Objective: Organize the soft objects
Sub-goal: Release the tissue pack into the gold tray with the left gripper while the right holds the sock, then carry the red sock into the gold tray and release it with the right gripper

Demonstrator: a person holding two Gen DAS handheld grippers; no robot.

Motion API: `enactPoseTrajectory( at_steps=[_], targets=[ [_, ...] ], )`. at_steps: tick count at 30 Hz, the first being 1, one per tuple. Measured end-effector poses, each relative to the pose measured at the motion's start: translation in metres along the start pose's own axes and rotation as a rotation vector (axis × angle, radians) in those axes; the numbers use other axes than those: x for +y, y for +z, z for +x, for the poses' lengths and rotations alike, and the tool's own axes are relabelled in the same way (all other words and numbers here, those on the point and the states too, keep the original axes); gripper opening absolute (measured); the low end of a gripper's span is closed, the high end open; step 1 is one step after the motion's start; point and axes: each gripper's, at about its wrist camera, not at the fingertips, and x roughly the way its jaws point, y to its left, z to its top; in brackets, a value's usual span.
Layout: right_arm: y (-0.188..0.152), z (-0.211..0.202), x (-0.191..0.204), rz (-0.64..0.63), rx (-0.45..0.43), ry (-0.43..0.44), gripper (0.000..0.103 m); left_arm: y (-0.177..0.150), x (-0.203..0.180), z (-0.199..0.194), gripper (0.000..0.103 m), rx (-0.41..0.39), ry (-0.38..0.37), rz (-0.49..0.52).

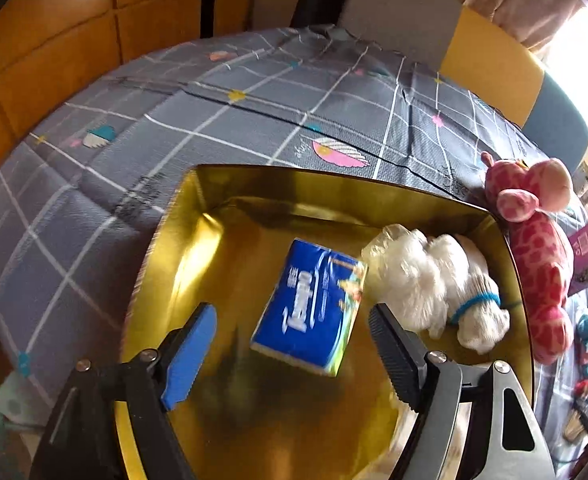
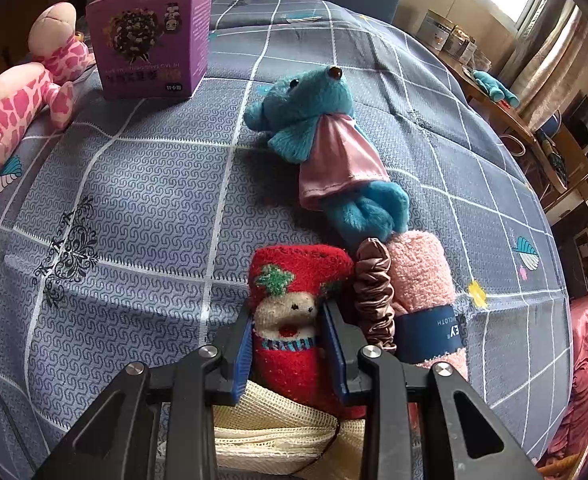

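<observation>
In the left wrist view a gold box (image 1: 165, 264) lies on the grey checked cloth. Inside it lie a blue tissue pack (image 1: 310, 308) and a white plush dog (image 1: 442, 280) in clear wrap. My left gripper (image 1: 294, 344) is open above the box, the tissue pack loose between and below its fingers. A pink giraffe plush (image 1: 534, 248) lies against the box's right rim. In the right wrist view my right gripper (image 2: 285, 344) is shut on a red Christmas sock (image 2: 294, 280). Beside it lie a brown scrunchie (image 2: 374, 292) and a rolled pink towel (image 2: 422, 280).
A teal plush in a pink cape (image 2: 326, 140) lies beyond the sock. A purple carton (image 2: 149, 40) stands at the far left by the giraffe (image 2: 17, 100). A cream mesh bag (image 2: 273, 432) lies under my right gripper. Chairs stand past the table's far edge.
</observation>
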Motion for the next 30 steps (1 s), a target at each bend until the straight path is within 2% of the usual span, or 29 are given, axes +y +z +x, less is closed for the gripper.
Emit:
enactPoseTrajectory(
  at_steps=[4, 10, 13, 16, 19, 23, 28, 30],
  targets=[
    [0.0, -0.001, 0.003, -0.005, -0.002, -0.006, 0.032, -0.022, -0.009, -0.037, 0.079, -0.091, -0.002, 0.038],
    [-0.002, -0.003, 0.007, -0.019, -0.009, -0.018, 0.03, -0.053, -0.025, -0.073, 0.082, -0.146, -0.041, 0.054],
    [-0.003, -0.006, 0.009, -0.024, -0.022, -0.02, 0.025, -0.066, -0.034, -0.085, 0.083, -0.164, -0.05, 0.057],
    [-0.001, -0.015, 0.012, -0.021, -0.057, 0.017, 0.02, -0.08, -0.041, -0.096, 0.086, -0.184, -0.038, 0.075],
    [-0.002, -0.019, 0.018, -0.04, -0.074, 0.042, 0.019, -0.09, -0.044, -0.102, 0.087, -0.189, -0.035, 0.088],
    [-0.004, -0.016, 0.032, -0.102, -0.061, 0.021, 0.018, -0.1, -0.044, -0.107, 0.088, -0.181, -0.04, 0.089],
    [-0.002, -0.015, 0.027, -0.077, -0.058, 0.039, 0.017, -0.107, -0.039, -0.113, 0.088, -0.183, -0.046, 0.077],
    [0.001, -0.018, 0.02, -0.036, -0.064, 0.095, 0.016, -0.109, -0.036, -0.115, 0.088, -0.185, -0.046, 0.077]
  ],
)
